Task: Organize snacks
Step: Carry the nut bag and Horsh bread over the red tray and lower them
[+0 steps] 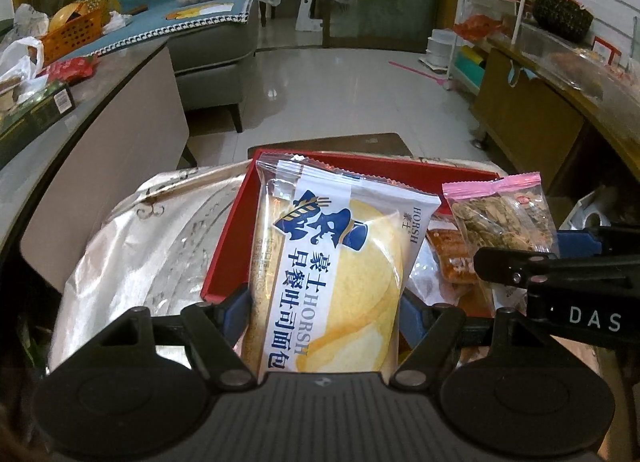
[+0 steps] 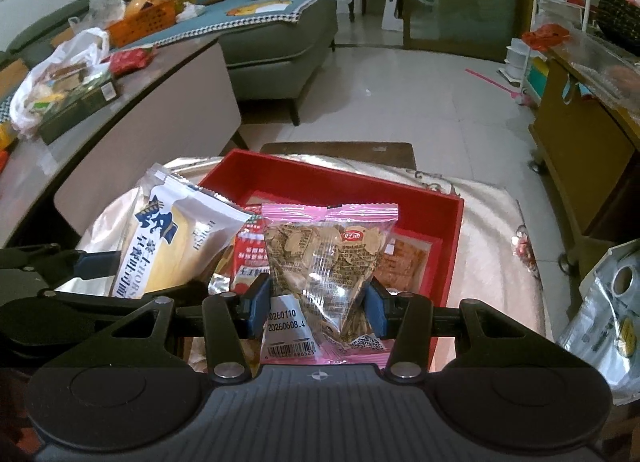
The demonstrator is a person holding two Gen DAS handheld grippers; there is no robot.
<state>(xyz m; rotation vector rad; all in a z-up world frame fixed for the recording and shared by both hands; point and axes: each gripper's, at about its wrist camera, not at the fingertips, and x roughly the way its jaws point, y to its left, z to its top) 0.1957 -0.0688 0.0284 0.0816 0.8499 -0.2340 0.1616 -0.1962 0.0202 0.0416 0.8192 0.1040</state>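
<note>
I judge the sorting partly done: a few packets already lie in the red tray [image 2: 448,222], among them an orange-brown snack pack [image 2: 404,262] on its floor. Two more are on their way. My left hand-held gripper [image 1: 324,302] pinches a bread packet [image 1: 332,262], held upright over the tray's left wall. My right hand-held gripper [image 2: 316,302] clamps a pink-edged cracker packet [image 2: 328,262], upright above the tray's near side. Both packets sit squarely between the blue pads, not yet set down.
</note>
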